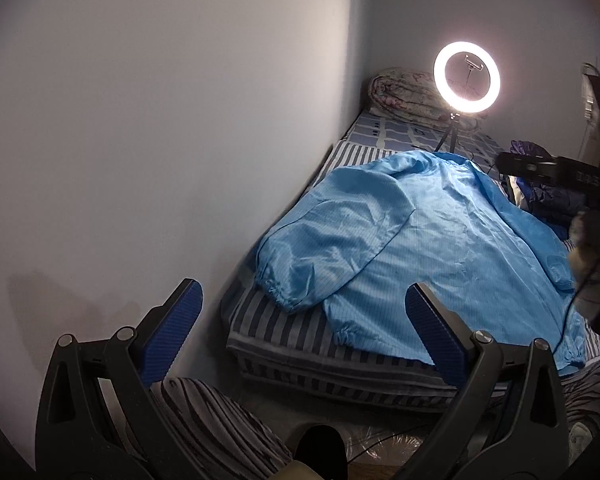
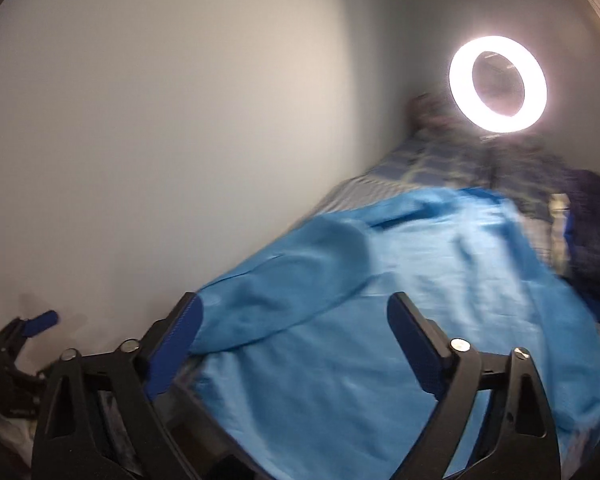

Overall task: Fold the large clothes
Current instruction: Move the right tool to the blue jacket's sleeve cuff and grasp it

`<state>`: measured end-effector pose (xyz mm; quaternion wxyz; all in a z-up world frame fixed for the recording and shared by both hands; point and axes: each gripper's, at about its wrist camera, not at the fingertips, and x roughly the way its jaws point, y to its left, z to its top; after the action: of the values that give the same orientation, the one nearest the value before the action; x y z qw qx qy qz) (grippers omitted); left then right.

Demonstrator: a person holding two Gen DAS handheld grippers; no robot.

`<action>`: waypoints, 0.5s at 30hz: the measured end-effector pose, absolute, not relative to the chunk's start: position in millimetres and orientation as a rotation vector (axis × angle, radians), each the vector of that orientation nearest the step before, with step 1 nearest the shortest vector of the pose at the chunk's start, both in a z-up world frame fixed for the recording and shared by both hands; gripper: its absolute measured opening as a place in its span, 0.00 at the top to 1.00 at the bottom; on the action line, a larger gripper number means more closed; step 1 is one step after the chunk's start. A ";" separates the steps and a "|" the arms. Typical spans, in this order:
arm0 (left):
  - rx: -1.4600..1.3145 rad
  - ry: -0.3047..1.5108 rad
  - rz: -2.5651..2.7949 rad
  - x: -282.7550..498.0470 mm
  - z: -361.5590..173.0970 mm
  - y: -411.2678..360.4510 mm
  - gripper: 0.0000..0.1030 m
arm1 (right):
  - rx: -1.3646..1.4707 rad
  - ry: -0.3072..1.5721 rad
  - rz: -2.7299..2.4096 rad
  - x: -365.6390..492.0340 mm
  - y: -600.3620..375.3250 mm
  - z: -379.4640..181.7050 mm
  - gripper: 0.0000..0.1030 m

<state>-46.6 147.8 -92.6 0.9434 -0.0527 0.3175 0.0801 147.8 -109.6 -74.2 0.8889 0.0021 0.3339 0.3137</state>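
A striped mattress lies against a pale wall, a lit ring light at its far end. The blue garment lies spread on it, one sleeve folded across. Left gripper and right gripper hover with jaws apart, holding nothing

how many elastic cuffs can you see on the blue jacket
3: one on the folded-over sleeve near the wall, one at the hem beside it, one at the right corner. Others may be hidden.
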 end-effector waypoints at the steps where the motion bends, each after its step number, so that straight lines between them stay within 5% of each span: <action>1: -0.102 0.644 0.176 -49.4 -93.5 149.6 0.00 | 0.005 0.721 0.679 155.3 -96.3 -80.1 0.11; 12: -0.146 0.669 0.225 -59.2 -105.9 167.2 0.00 | -0.002 1.016 0.896 203.0 28.1 -157.8 0.38; 15: -0.170 0.687 0.239 -60.5 -111.4 172.4 0.00 | -0.007 1.073 0.905 215.4 58.0 -175.6 0.38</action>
<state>-60.5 172.4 -111.4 0.9312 -0.0828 0.3354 0.1166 215.4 58.0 -175.6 0.7637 -0.0034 0.4934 0.4162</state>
